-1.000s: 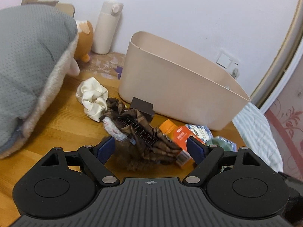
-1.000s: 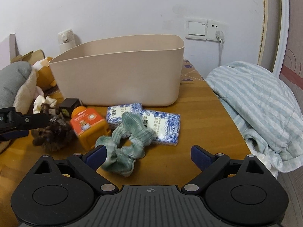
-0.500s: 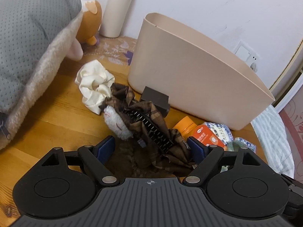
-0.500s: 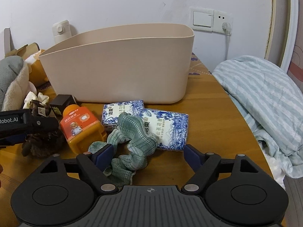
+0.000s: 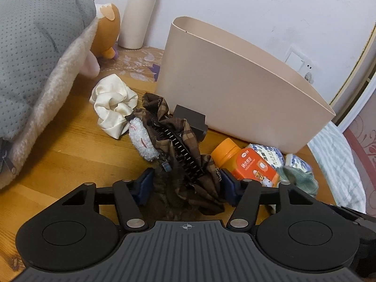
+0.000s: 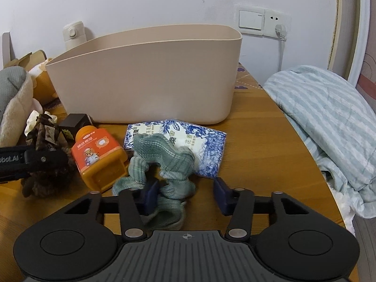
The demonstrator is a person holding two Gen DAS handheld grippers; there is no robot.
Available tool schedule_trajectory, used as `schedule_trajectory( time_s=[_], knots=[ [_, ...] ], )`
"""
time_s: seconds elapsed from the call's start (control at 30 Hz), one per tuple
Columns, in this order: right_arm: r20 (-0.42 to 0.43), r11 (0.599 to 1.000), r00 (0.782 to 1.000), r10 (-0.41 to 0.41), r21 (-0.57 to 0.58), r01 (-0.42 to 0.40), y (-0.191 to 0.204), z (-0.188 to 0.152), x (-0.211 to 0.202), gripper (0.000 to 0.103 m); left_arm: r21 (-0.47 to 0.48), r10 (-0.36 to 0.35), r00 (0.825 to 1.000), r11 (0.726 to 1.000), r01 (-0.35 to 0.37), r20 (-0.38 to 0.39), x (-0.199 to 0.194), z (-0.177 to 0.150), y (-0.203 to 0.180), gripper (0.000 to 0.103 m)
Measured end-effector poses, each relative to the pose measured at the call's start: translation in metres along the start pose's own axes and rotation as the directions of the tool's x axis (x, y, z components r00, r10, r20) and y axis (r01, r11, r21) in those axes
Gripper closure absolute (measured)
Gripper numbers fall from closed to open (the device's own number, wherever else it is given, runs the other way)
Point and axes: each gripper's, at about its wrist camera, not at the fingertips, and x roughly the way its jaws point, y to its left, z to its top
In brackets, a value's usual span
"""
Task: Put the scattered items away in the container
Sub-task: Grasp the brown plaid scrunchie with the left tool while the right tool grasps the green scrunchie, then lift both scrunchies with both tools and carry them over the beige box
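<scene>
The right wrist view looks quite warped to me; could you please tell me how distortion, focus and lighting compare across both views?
Right wrist view: fisheye bows the door frame and darkens the corners; the beige container is sharp under soft, even light. Left wrist view: the same curvature bends the container's rim, the brown scrunchie is sharp, and shadows are faint.

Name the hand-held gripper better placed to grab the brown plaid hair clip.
Left. The left hand-held gripper is open with the brown plaid hair clip between its fingers; the right hand-held gripper sits at the green scrunchie.
</scene>
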Motion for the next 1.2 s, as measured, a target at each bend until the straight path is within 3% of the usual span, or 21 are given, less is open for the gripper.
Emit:
schedule_trajectory(
  time_s=[0.13,0.23,0.6,1.2],
  knots=[
    [-0.001,1.0,1.0,0.004,0.001,-0.004,-0.001,-0.001,-0.002,0.082,0.025,0.008,1.0,1.0,-0.009,0.02,-0.004,-0.002,-0.001,0.049],
    [-0.004,1.0,1.0,0.016,0.009,-0.016,-0.002,-0.003,-0.004,0.085,0.052,0.016,0.999,0.998,-0.019,0.046,-0.01,-0.004,-0.002,0.059],
    [0.0,0.998,0.999,0.046,0.039,-0.046,-0.008,-0.011,-0.019,0.089,0.052,0.015,0.998,0.998,-0.018,0.053,-0.039,-0.019,-0.002,0.065],
    [0.043,0.997,0.998,0.048,0.056,-0.051,-0.01,-0.011,-0.044,0.09,0.026,0.022,0.996,0.999,-0.024,0.082,-0.07,-0.03,0.003,0.065]
  ],
)
